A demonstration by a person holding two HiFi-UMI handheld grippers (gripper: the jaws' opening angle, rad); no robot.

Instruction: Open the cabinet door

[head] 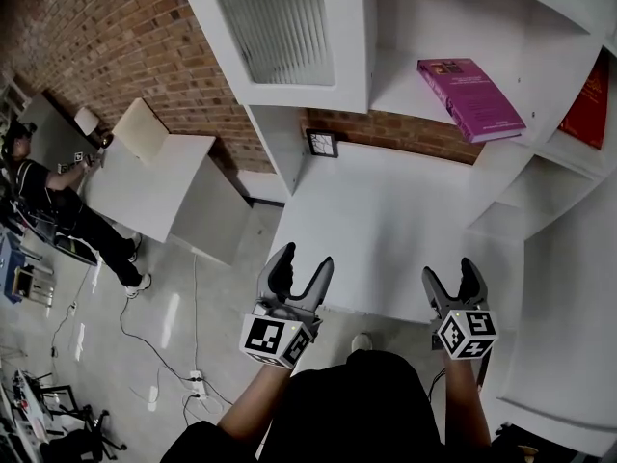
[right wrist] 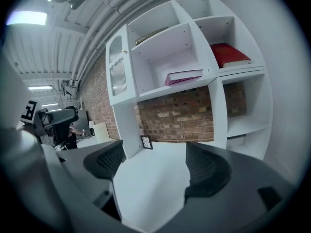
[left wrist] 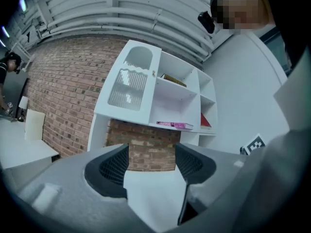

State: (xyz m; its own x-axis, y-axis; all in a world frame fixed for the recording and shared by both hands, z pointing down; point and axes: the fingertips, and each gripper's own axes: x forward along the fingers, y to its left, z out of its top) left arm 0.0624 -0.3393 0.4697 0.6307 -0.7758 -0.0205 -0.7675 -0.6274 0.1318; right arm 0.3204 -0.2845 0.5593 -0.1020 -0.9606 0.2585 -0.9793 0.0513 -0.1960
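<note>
Shelf unit (head: pixel 285 148) stands on the brick wall. The cabinet door (head: pixel 280 37) is in its upper-left bay: ribbed glass, shut, facing us, long axis vertical. Step in hand is the approach, not started. Left gripper (head: pixel 301 258) and right gripper (head: pixel 448 270) hover low over the tabletop (head: pixel 386 220), well below the door, jaws wide apart and empty. Next move: raise one to the door's right edge, where a small knob seems to sit, and pull.
</note>
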